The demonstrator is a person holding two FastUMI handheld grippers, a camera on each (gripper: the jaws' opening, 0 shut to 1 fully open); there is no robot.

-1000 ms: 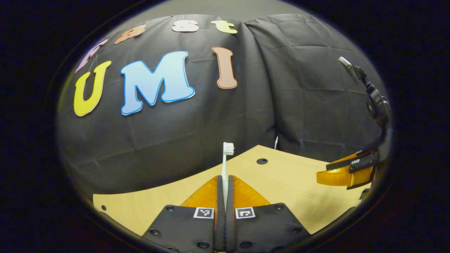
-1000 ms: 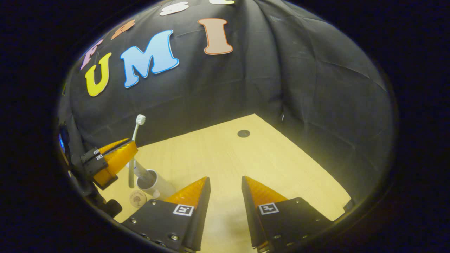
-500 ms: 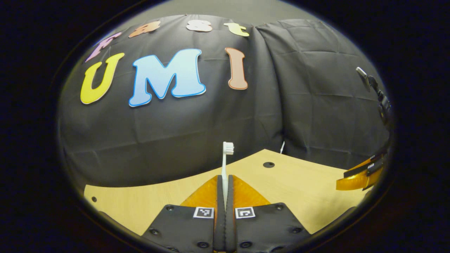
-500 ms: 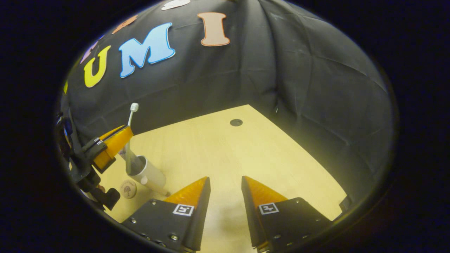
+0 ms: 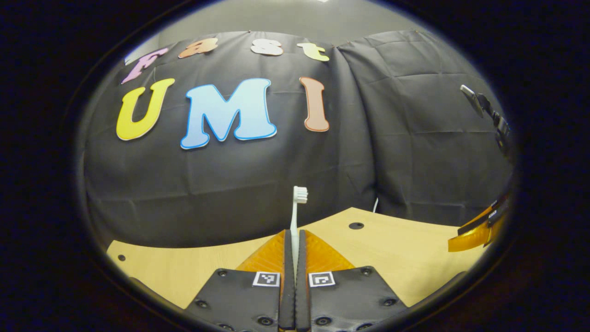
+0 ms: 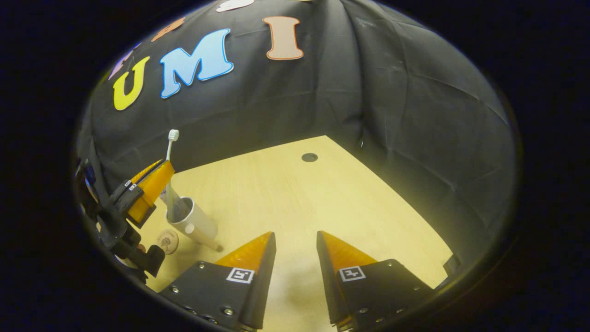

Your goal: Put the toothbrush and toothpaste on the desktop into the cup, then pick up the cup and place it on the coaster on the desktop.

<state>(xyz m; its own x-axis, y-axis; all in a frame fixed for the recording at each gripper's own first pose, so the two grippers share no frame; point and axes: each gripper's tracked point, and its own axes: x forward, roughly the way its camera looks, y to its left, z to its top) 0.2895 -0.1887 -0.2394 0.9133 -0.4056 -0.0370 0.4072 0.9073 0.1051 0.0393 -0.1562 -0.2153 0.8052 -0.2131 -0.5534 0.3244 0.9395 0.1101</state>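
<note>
I've got the toothbrush (image 5: 293,216) pinched tight in my left gripper (image 5: 293,240), both fingers pressed on the handle, bristles up top. I hold it straight up & down bc it has to slide into the cup (image 6: 191,222) w/o knocking the rim. In the right gripper view the brush's bottom end looks like it's already inside the cup mouth, w/ the left gripper just above the rim; I can't tell if the end touches the cup's bottom yet. There's something pale poking out of the cup by the brush, prob the toothpaste, but it's too small to be sure. My right gripper (image 6: 295,240) is spread wide w/ nothing in it, low over the desk (image 6: 322,193), well apart from the cup. I park it there so it's out of the way. The coaster (image 6: 167,240), a small round disc, sits just beside the cup on the desk. I think I'm close to the end of the brush step: lower a bit more, let go, then grab the cup & set it on the coaster. If I let go too soon the brush could tip the cup.
</note>
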